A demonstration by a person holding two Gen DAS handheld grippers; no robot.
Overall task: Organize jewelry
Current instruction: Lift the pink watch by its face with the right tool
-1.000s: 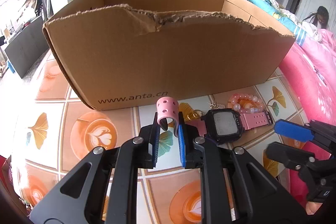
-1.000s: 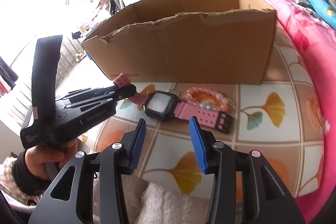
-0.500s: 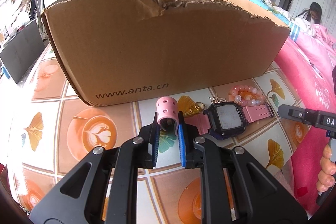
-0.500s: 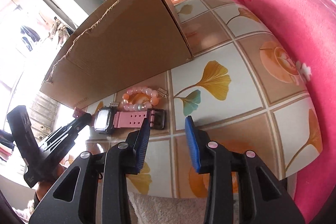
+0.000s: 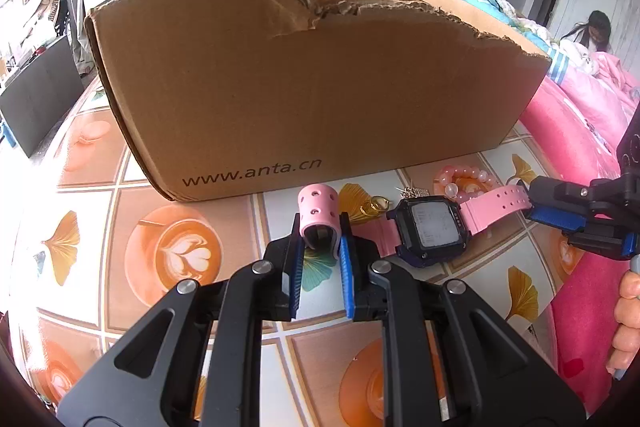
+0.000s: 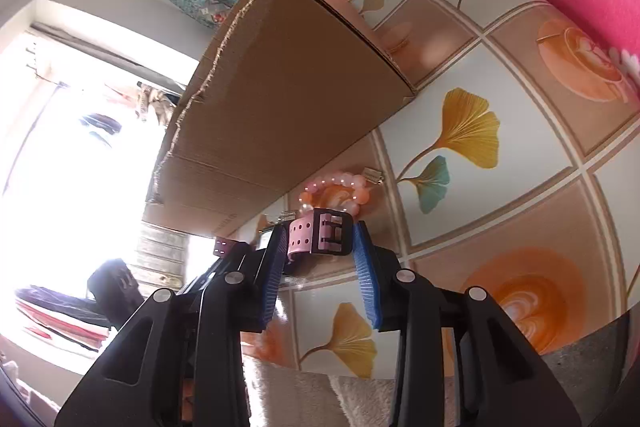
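A pink-strapped watch with a black square face (image 5: 430, 231) lies on the tiled table in front of a cardboard box (image 5: 312, 87). My left gripper (image 5: 320, 239) is shut on the curled end of the watch's pink strap (image 5: 320, 213). My right gripper (image 6: 320, 247) is open, with the strap's buckle end (image 6: 320, 235) between its fingers; it shows at the right of the left wrist view (image 5: 560, 223). A pink bead bracelet (image 5: 466, 177) and small gold earrings (image 5: 374, 207) lie beside the watch, by the box.
The box (image 6: 288, 99) is open-topped with a torn front rim. A pink blanket (image 5: 572, 139) borders the table on the right. A white fluffy cloth (image 6: 340, 399) lies at the near table edge. A person sits far back right.
My right gripper has swung down and in to the watch's buckle end, which now sits between its fingers. My left gripper has kept its hold on the strap.
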